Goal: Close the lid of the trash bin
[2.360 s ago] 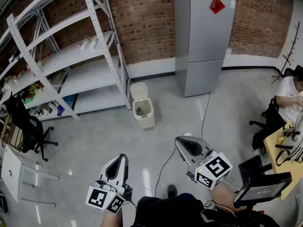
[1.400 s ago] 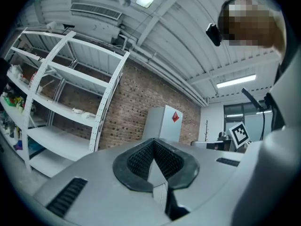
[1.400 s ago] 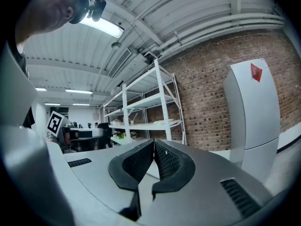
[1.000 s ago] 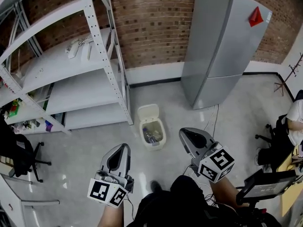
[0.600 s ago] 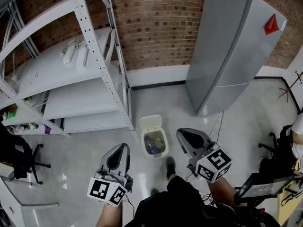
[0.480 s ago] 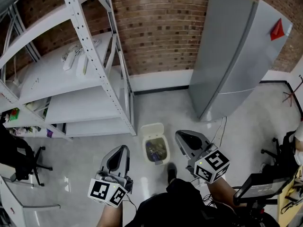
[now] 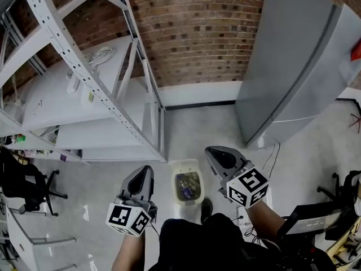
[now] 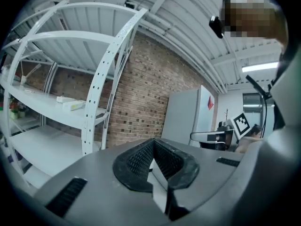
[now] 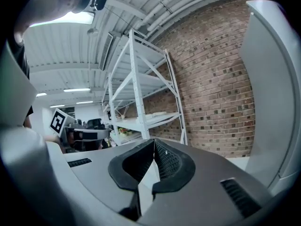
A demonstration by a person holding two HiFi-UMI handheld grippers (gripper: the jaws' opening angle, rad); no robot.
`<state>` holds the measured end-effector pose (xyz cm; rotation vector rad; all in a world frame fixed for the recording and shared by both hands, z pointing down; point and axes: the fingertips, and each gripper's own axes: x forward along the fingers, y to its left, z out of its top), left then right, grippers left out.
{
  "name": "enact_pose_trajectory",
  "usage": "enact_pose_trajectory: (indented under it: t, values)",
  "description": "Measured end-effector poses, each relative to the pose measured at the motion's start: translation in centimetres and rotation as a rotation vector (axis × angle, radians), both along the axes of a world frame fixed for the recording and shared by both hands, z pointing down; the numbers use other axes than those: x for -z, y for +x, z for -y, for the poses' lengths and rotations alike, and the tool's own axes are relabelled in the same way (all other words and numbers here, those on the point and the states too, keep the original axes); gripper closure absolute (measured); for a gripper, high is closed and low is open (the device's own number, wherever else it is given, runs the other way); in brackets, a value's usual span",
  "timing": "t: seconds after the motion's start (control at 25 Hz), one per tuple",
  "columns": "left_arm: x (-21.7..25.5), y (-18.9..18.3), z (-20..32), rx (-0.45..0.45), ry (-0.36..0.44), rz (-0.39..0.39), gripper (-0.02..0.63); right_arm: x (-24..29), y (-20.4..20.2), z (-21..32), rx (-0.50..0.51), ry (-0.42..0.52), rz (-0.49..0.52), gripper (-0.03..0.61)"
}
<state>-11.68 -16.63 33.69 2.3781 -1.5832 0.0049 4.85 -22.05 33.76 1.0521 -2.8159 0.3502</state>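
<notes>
A small cream trash bin [image 7: 176,189] stands on the grey floor just in front of me, with litter showing inside. Its lid [image 7: 185,166] stands open at the far side, toward the shelving. In the head view my left gripper [image 7: 145,172] hovers left of the bin and my right gripper [image 7: 213,152] hovers to its right; neither touches it. Both are held well above the floor. The left gripper [image 8: 153,141] has its jaws together on nothing and points at the brick wall. The right gripper [image 9: 154,141] is likewise shut and empty. The bin shows in neither gripper view.
White metal shelving [image 7: 84,89] rises at the left, its corner post close behind the bin. A grey refrigerator [image 7: 299,78] stands at the right against the brick wall [image 7: 192,33]. A black office chair [image 7: 22,179] is far left, a cable [image 7: 274,151] on the floor at right, my shoe [image 7: 206,209] beside the bin.
I have walked up to the bin: it went from far across the floor to right below and between the grippers. Both grippers stayed shut and in the same pose.
</notes>
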Motion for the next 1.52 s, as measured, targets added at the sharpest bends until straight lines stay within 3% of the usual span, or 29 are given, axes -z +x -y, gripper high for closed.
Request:
enact_pose_trajectory:
  t: [0.28,0.64,0.88,1.16,1.52]
  values:
    - [-5.9,0.0,6.4,-0.062,-0.099,-0.002,0.615,-6.4,-1.6,5.9,-0.035,-0.096,-0.06,0.571]
    - [-20.3,-0.3,11.7,-0.136,-0.33,0.031,0.615,-18.8,-4.3,9.5,-0.053,-0.273,-0.142,0.571]
    - [-30.7,0.0,11.9,-0.177,-0.519,0.064,0.615,-29.0,-5.7,9.1,-0.03,-0.426,-0.22,0.571]
    - [-39.7,0.4,13.2,-0.217,-0.649,0.12,0.615,-40.2,-5.6,8.5,-0.03,-0.581,-0.335,0.571]
    - [-44.4,2.1,10.9,-0.289,-0.748,0.154,0.615,-44.7,-4.5,7.2,-0.07,-0.672,-0.344,0.571]
